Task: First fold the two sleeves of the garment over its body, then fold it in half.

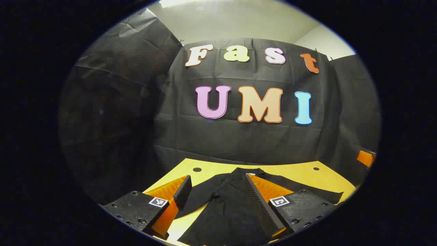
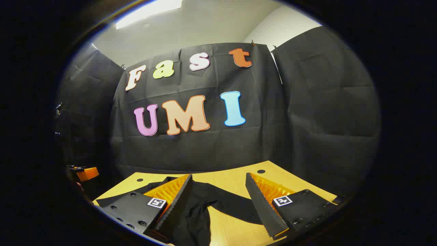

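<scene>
A black long-sleeved garment (image 1: 232, 201) lies flat on the yellow table (image 1: 307, 176), collar toward the far wall. One sleeve (image 1: 321, 195) stretches out to the right, the other (image 1: 196, 201) angles out to the left. My left gripper (image 1: 216, 179) hovers open over the garment's upper body, nothing between its fingers. In the right gripper view the garment (image 2: 198, 205) lies on the table (image 2: 288, 178) with a sleeve (image 2: 239, 205) running right under my right gripper (image 2: 218, 177), which is open and holds nothing.
Black cloth walls close the booth behind and beside the table. Small round holes (image 1: 197, 169) (image 2: 261, 171) mark the table's far corners. The other gripper's orange body shows at the edge of each view (image 1: 366, 158) (image 2: 87, 173).
</scene>
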The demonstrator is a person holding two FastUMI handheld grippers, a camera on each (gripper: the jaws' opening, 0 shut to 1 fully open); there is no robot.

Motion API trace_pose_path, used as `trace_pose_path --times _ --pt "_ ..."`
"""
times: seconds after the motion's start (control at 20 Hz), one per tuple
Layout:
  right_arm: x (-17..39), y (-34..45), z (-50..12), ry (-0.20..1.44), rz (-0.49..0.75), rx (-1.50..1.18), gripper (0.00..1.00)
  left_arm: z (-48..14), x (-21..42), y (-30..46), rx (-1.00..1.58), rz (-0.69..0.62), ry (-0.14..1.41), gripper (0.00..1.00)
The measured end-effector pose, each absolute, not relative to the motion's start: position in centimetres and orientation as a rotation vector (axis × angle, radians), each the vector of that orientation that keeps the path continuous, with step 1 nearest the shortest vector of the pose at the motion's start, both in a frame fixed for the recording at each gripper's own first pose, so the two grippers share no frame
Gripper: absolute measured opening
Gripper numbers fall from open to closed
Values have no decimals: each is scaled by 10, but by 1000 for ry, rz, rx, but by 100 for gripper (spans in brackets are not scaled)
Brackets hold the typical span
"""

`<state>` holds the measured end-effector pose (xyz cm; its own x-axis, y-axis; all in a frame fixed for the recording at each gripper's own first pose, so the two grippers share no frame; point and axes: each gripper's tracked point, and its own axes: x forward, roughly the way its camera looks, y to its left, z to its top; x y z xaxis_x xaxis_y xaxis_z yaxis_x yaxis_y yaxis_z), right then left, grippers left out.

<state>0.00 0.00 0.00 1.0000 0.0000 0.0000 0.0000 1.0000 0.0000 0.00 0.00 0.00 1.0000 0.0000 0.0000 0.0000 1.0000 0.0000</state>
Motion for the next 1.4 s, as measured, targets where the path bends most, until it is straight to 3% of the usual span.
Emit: trace_pose_path --times 0.65,0.75,0.8,1.4 --pt "15 -3 -5 21 -9 11 95 0 6 5 29 12 7 92" --pt "16 -5 -6 24 -7 2 100 -2 6 5 28 16 12 92" --pt "16 -6 -6 25 -8 -1 95 -3 5 6 28 18 14 92" --pt "18 -26 -7 16 -46 9 95 -6 3 14 29 61 20 92"
